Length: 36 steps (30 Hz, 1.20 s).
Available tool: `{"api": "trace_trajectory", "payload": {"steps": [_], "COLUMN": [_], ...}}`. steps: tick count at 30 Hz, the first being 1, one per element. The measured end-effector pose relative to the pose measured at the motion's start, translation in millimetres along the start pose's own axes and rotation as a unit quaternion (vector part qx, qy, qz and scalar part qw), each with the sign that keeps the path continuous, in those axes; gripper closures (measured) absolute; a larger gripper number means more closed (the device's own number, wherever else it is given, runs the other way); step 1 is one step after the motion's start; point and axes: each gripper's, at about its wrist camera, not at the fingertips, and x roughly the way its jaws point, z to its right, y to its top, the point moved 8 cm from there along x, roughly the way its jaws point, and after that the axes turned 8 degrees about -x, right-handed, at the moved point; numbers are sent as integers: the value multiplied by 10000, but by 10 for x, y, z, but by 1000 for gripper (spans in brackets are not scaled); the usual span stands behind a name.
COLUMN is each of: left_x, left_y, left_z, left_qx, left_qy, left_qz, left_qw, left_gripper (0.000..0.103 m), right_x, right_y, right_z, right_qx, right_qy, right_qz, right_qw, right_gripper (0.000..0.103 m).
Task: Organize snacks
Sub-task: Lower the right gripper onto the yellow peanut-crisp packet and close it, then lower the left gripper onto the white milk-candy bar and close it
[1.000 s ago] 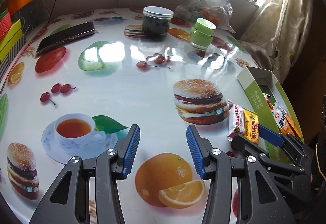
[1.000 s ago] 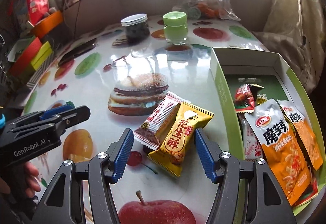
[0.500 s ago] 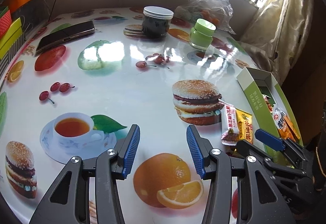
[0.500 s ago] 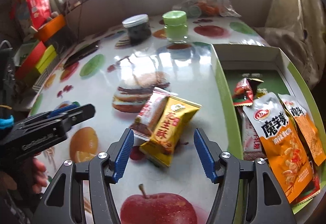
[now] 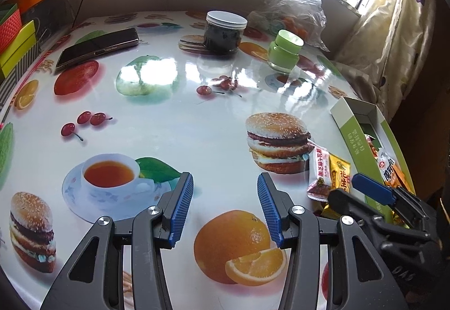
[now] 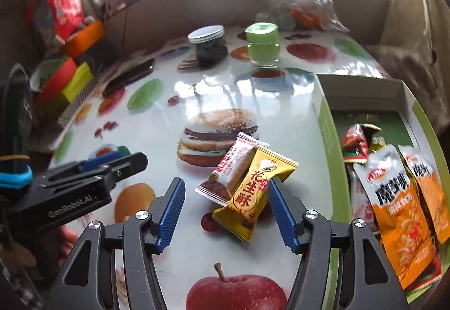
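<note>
A yellow snack packet (image 6: 253,191) and a white-and-red packet (image 6: 229,172) lie together on the food-print tablecloth, left of a green-and-white box (image 6: 326,135) holding several snack packets (image 6: 399,205). My right gripper (image 6: 225,194) is open, and the yellow packet lies between its fingers, close to the right one. The left wrist view shows the same yellow packet (image 5: 340,174), white packet (image 5: 319,172) and box (image 5: 351,135). My left gripper (image 5: 225,197) is open and empty over the printed orange.
A dark jar with a white lid (image 5: 225,31), a green jar (image 5: 284,51), a phone (image 5: 98,46) and a plastic bag (image 5: 295,8) stand at the far side. Coloured boxes (image 6: 73,76) sit at the left edge. A curtain (image 5: 388,28) hangs at the right.
My right gripper has moved forward and rightward, so the two packets now sit between its fingers. The left gripper has hardly moved.
</note>
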Motion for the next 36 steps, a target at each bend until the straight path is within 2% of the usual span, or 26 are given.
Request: {"api": "trace_trajectory", "payload": {"steps": [6, 13, 16, 21, 29, 33, 36], "left_x": [7, 12, 31, 51, 51, 59, 64], "left_y": [-15, 2, -3, -11, 15, 13, 20], "left_z": [28, 18, 16, 60, 145, 201, 254], "left_qx": [-18, -13, -27, 41, 139, 186, 245], "left_qy": [-90, -53, -46, -42, -67, -131, -170], "left_qz": [-13, -7, -23, -52, -48, -108, -131], "left_qw": [10000, 10000, 10000, 10000, 9999, 9997, 9995], "left_gripper": [54, 54, 54, 54, 54, 54, 54], "right_x": [63, 127, 117, 122, 180, 142, 55], "right_y": [-39, -38, -36, -49, -75, -71, -49], "right_z": [29, 95, 146, 243, 223, 232, 266], "right_qx": [75, 444, 589, 860, 646, 582, 623], "right_qy": [-88, 11, 13, -28, -244, -317, -340], "right_qz": [-137, -97, -39, -19, -202, -126, 26], "right_qw": [9998, 9990, 9983, 9963, 9974, 9977, 9975], "right_gripper": [41, 49, 55, 71, 72, 81, 82]}}
